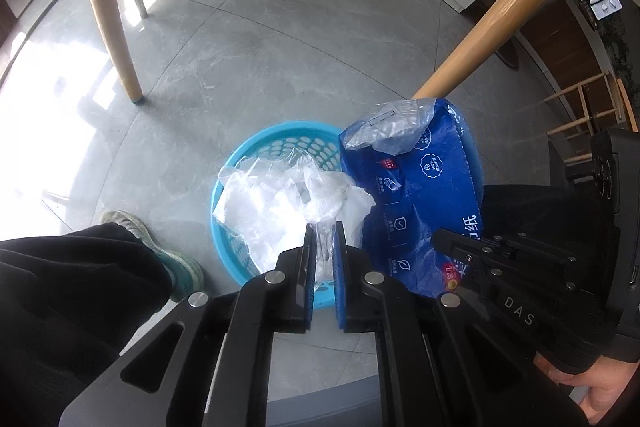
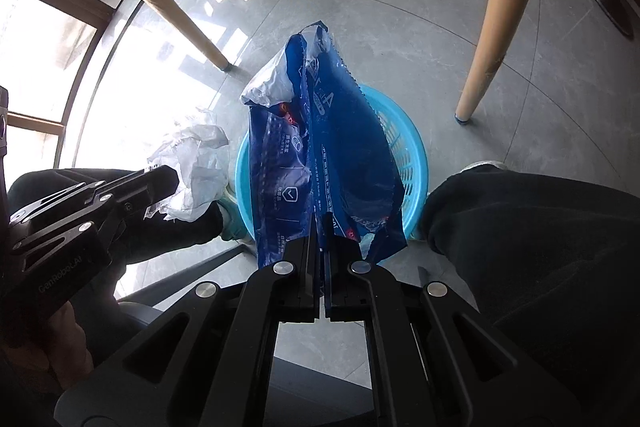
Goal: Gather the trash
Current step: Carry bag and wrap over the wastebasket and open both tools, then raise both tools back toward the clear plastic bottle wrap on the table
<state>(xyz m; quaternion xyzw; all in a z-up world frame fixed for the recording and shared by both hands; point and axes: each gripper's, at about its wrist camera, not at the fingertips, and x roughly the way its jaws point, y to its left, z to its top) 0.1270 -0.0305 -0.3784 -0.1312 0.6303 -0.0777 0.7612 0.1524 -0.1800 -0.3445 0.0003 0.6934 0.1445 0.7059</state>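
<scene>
Left wrist view: the left tool (image 1: 323, 239) pinches crumpled clear plastic (image 1: 280, 203) and the right tool (image 2: 319, 247) clamps a blue tissue wrapper (image 2: 320, 155) above the blue basket (image 1: 276, 143); light film may drift past its rim.

"DAS" on right claw (image 1: 436, 241) body, "GenRobot.AI" on left claw (image 2: 160, 183) body, "纸" on blue wrapper (image 1: 436, 187)

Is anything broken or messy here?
The blue wrapper held in the right gripper is torn open and crumpled, hanging over the blue basket. The left gripper pinches crinkled clear plastic. Nothing looks spilled on the floor.
</scene>
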